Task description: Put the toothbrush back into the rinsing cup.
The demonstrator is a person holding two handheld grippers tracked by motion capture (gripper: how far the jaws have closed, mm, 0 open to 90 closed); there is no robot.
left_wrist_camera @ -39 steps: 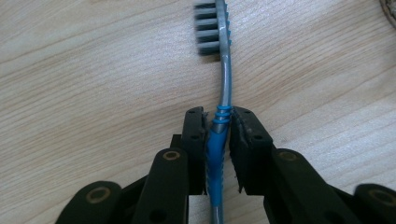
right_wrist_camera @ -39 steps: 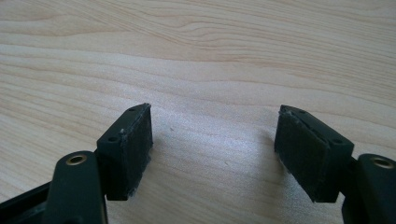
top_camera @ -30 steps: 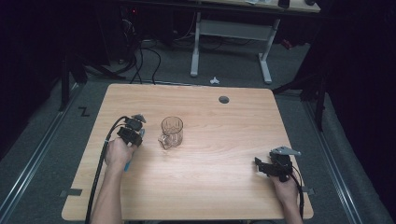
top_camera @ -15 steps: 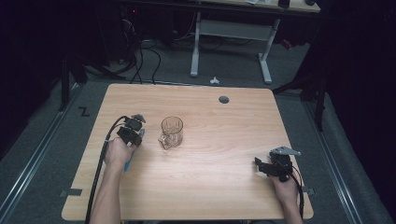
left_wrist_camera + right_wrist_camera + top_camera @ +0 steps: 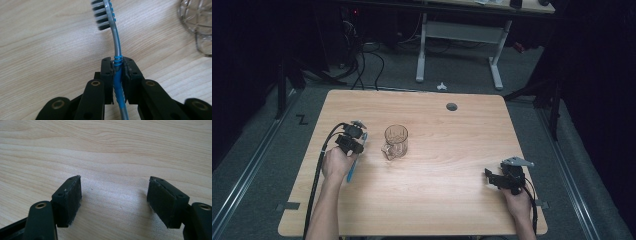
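In the left gripper view a blue and silver toothbrush (image 5: 115, 37) stands between the black jaws, bristle head pointing away, and my left gripper (image 5: 117, 63) is shut on its ribbed blue neck. From above, that left gripper (image 5: 353, 139) is at the table's left, with the toothbrush handle (image 5: 352, 167) trailing back beside the hand. A clear glass mug (image 5: 395, 141) stands upright just to its right, and its edge (image 5: 197, 22) is also in the left gripper view. My right gripper (image 5: 492, 176) rests low at the table's front right. Its jaws (image 5: 115, 200) stand open over bare wood.
The wooden table (image 5: 452, 200) has a round grommet hole (image 5: 452, 106) near its far edge. Beyond the table are a white desk frame (image 5: 459, 35) and cables (image 5: 362, 60) on the dark floor. A black cable (image 5: 319, 165) runs along the left forearm.
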